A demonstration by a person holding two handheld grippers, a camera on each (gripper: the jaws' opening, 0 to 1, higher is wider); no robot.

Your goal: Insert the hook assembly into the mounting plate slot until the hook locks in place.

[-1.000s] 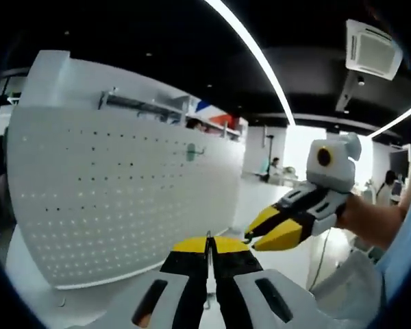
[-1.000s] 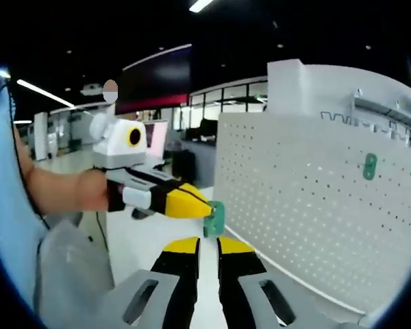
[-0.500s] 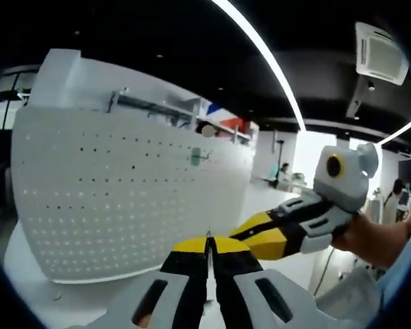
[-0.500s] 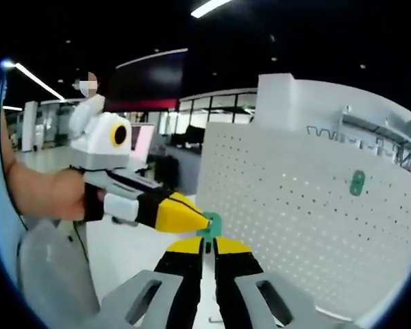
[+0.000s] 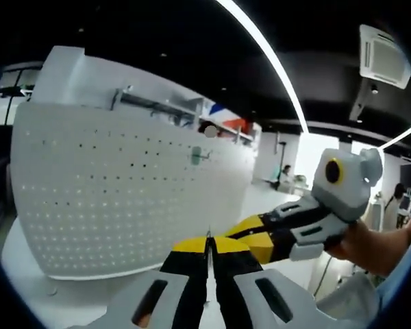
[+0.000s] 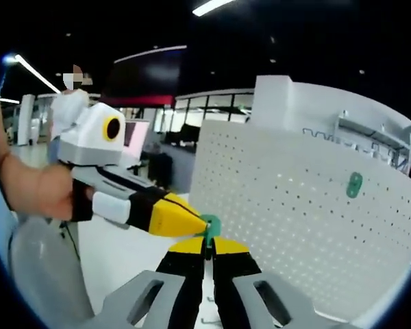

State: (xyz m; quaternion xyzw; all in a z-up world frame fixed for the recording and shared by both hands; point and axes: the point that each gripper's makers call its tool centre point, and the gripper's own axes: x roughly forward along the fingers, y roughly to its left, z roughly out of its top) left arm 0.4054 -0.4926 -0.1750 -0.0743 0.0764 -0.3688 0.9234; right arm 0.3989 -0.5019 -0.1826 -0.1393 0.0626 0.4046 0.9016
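Left tool (image 5: pixel 207 240): yellow-tipped jaws pressed together w/ only a hairline gap; a thin edge-on sliver sits in that gap, too slim in the left gripper view to identify. In the right gripper view the same tool (image 6: pixel 204 223) comes in from the left, a hand (image 6: pixel 38 195) round its grip, and its tip pinches the green hook assembly (image 6: pixel 210 228).

Right tool (image 6: pixel 207 241): jaws nearly together, closing on the lower part of that same green piece, so both tools have hold of it at once (tips touching or just beside each other). In the left gripper view the right tool (image 5: pixel 243 228) enters from the right, yellow tip reaching to just behind the left jaws; hand (image 5: pixel 370 247) behind it.

Mounting plate (image 5: pixel 123 192): white perforated panel, upright on the white bench (image 5: pixel 75 301), rows of small holes. Also seen at right of the right gripper view (image 6: pixel 294 212). Hook assembly is held in the air near the plate's lower edge, apart from it.

Second green hook (image 5: pixel 196 155): already hung high on the plate; also (image 6: pixel 354 184).

Misc.: metal rail (image 5: pixel 151 105) along top of plate; ceiling light strip (image 5: pixel 274 62); ceiling AC unit (image 5: pixel 381 57).
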